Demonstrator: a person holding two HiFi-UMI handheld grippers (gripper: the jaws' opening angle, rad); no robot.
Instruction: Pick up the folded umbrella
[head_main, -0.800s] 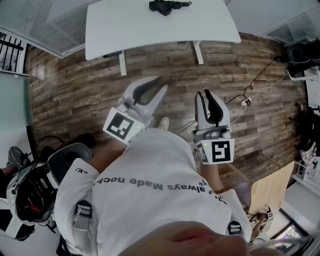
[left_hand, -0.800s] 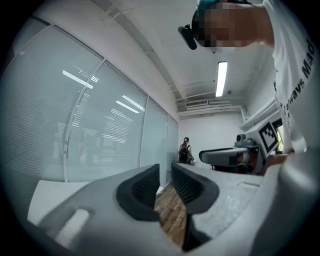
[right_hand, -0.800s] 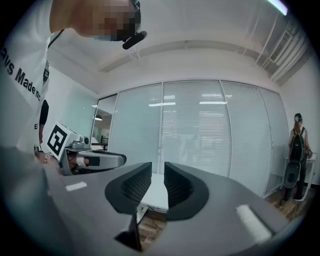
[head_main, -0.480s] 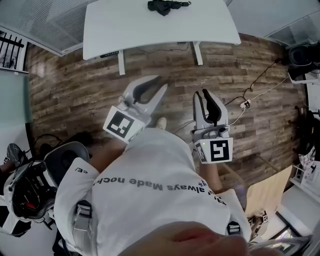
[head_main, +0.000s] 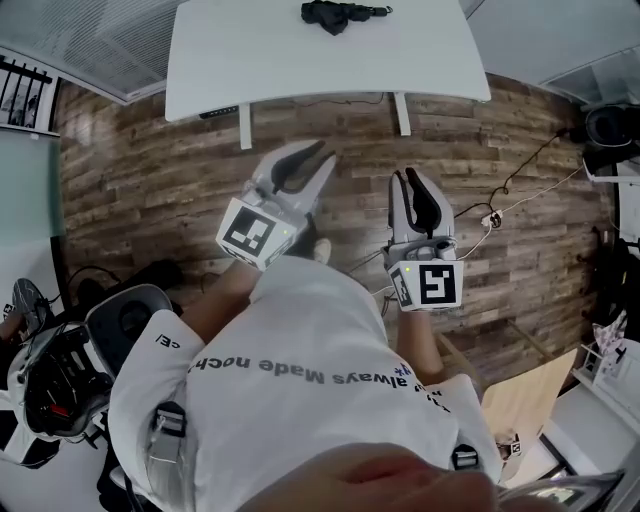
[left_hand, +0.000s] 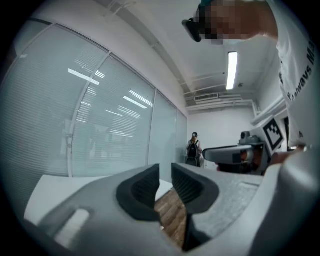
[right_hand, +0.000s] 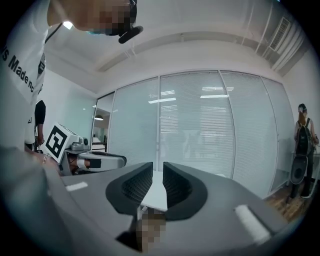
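– One folded umbrella (head_main: 330, 13), black, lies at the very top of the head view, on the far part of the white tabletop (head_main: 250, 60). Is either gripper near it?

– No, both are well apart from it. The left gripper (head_main: 322, 158) and the right gripper (head_main: 410, 178) sit mid-frame. They are held level over the floor (head_main: 150, 170) in front of the person's white shirt (head_main: 300, 330), and both aim toward the tabletop.

– And the jaws?

– Pressed together on both. Each gripper view shows only a thin slit between the dark pads, with nothing in it.

– So which step is this?

– I'd judge it the approach; the pickup itself has not begun. The next move calls for closing the gap to the tabletop and spreading one gripper's jaws. That gripper should then come in around the umbrella's bundled body, not the thin end that sticks out on its right. Whether that end is a strap or a handle I can't tell.

– The surface?

– Plain white on white legs, and only the umbrella shows on it.

– And the room?

– A wood-plank floor, with a cable (head_main: 520, 185) trailing across it at the right. The gripper views show glass partitions (right_hand: 210, 125) with blinds. A person with a backpack (right_hand: 302, 135) stands at the right edge of the right gripper view.
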